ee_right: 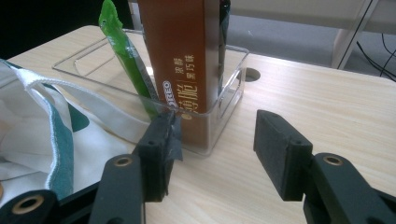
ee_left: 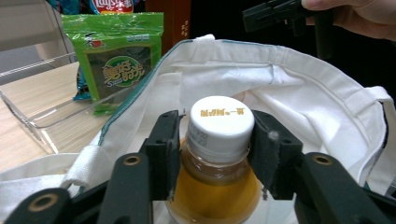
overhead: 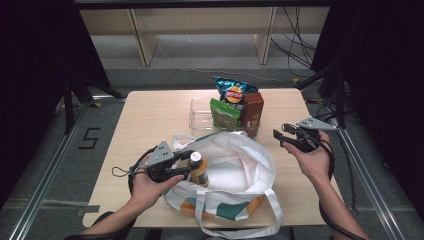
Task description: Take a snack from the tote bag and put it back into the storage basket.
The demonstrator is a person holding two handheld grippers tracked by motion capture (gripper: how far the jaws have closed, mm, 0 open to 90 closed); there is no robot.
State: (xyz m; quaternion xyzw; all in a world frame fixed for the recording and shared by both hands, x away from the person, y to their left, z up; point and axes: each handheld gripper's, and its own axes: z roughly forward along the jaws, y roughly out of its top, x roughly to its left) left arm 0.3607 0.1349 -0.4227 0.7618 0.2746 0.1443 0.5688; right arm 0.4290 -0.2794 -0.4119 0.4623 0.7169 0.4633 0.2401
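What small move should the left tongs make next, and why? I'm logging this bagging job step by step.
Probably lower the amber drink bottle with the white cap deeper into the white canvas tote bag, then open. The left tongs have their pads at the bottle's neck, and the bottle stands upright over the bag's open mouth. The right tongs are open beside the clear plastic bin.

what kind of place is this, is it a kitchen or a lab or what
Most likely a lab or recording setup, not a kitchen: a bare wooden table stands between metal frame rails and black curtains, with loose cables trailing across the grey floor behind.
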